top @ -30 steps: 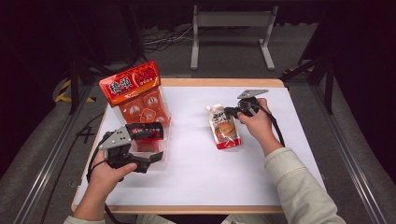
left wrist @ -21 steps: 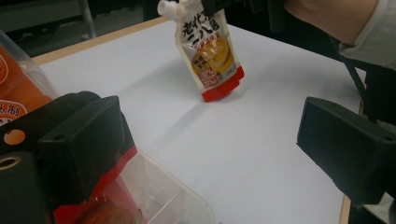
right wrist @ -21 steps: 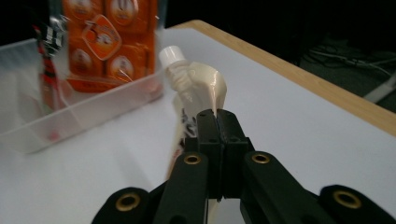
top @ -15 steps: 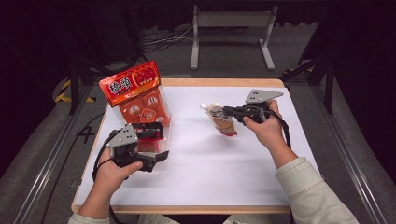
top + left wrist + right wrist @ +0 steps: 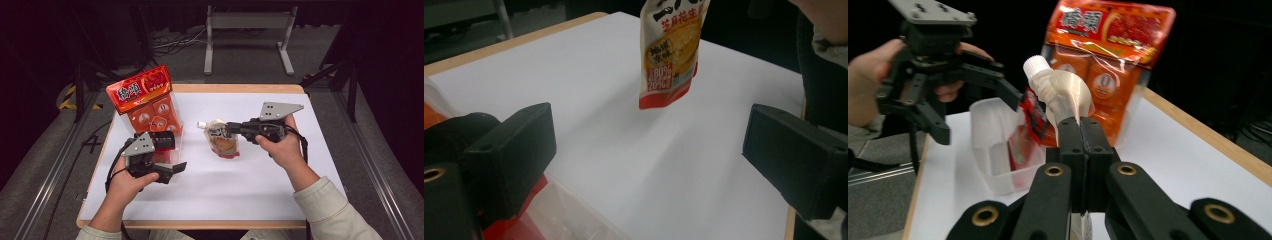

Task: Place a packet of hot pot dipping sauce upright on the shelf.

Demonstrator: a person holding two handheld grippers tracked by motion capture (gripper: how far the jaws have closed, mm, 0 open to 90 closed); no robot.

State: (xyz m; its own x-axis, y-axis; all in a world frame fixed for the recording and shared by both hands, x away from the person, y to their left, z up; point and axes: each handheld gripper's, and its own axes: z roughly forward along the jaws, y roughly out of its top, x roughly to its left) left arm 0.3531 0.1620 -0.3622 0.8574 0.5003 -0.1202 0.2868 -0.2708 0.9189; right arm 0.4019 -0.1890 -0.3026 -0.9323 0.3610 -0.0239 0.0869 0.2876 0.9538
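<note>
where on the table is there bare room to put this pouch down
Free: the white sheet along the near edge between the two forearms, and the right part beyond the right gripper, which holds the spouted pouch lifted. Crowded: the left side, with the orange bag, clear tub and open left gripper.

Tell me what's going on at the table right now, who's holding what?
A person works with a gripper in each hand. The right gripper is shut on a spouted pouch near its top and holds it clear of the white table, as the left gripper view shows. The left gripper is open with nothing between its jaws, beside a clear plastic bin. A large orange bag stands behind the bin.
</note>
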